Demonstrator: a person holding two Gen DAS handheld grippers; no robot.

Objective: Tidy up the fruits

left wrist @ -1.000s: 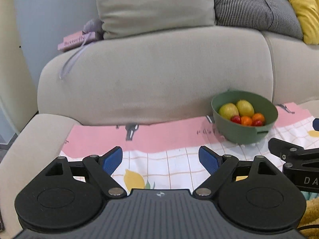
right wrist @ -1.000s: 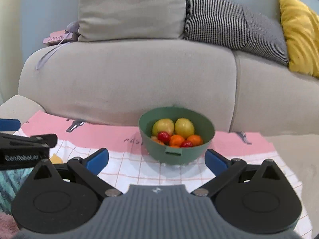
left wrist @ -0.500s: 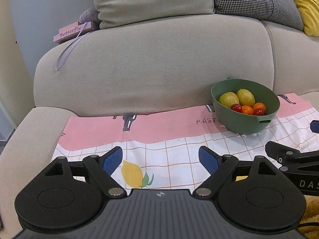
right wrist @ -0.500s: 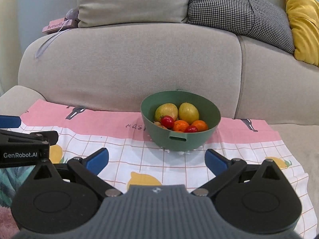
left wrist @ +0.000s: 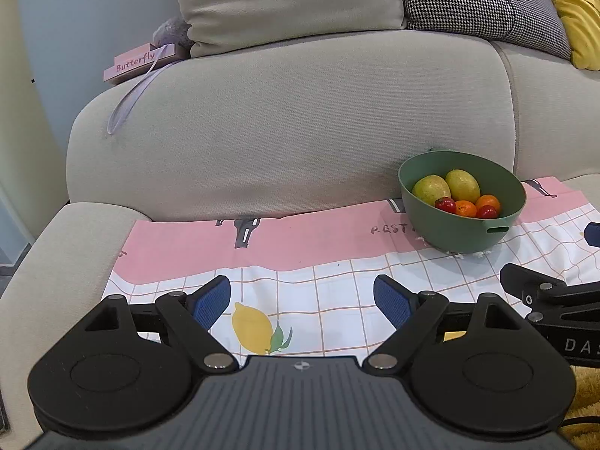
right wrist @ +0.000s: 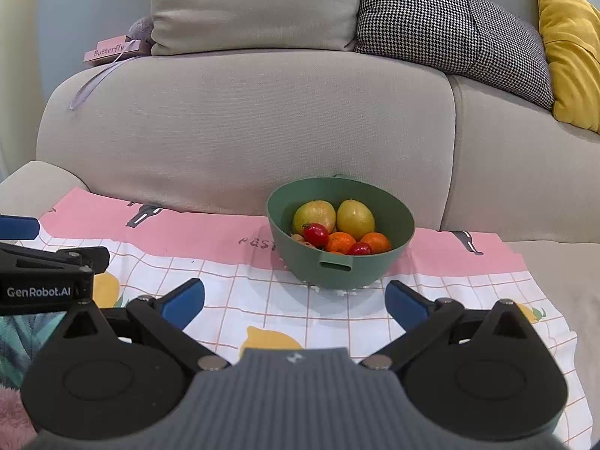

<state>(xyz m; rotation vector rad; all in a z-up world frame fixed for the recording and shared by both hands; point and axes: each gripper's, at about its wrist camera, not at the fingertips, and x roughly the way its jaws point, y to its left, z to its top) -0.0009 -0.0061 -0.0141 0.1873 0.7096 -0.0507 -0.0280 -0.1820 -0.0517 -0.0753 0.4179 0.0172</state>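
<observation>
A green bowl (right wrist: pixel 397 210) (left wrist: pixel 416 217) stands on a checked cloth against the sofa back. Inside lie two yellow-green mangoes (right wrist: pixel 355 218), two oranges (right wrist: pixel 375 242) and two red cherry tomatoes (right wrist: pixel 315 234). My right gripper (right wrist: pixel 294 300) is open and empty, directly in front of the bowl and a little short of it. My left gripper (left wrist: pixel 302 298) is open and empty over the cloth, with the bowl ahead to its right. Each gripper's side shows at the edge of the other's view.
The pink and white cloth (right wrist: pixel 232 292) with lemon prints covers the sofa seat. Beige (right wrist: pixel 255 3), houndstooth (right wrist: pixel 450 26) and yellow (right wrist: pixel 570 48) cushions rest on the sofa back. A pink "Butterfly" box (left wrist: pixel 138 62) with a ribbon sits at the back's left end.
Both views have drawn back and tilted, so the bowl sits lower and more of the cloth shows. Both grippers stay open and empty.
</observation>
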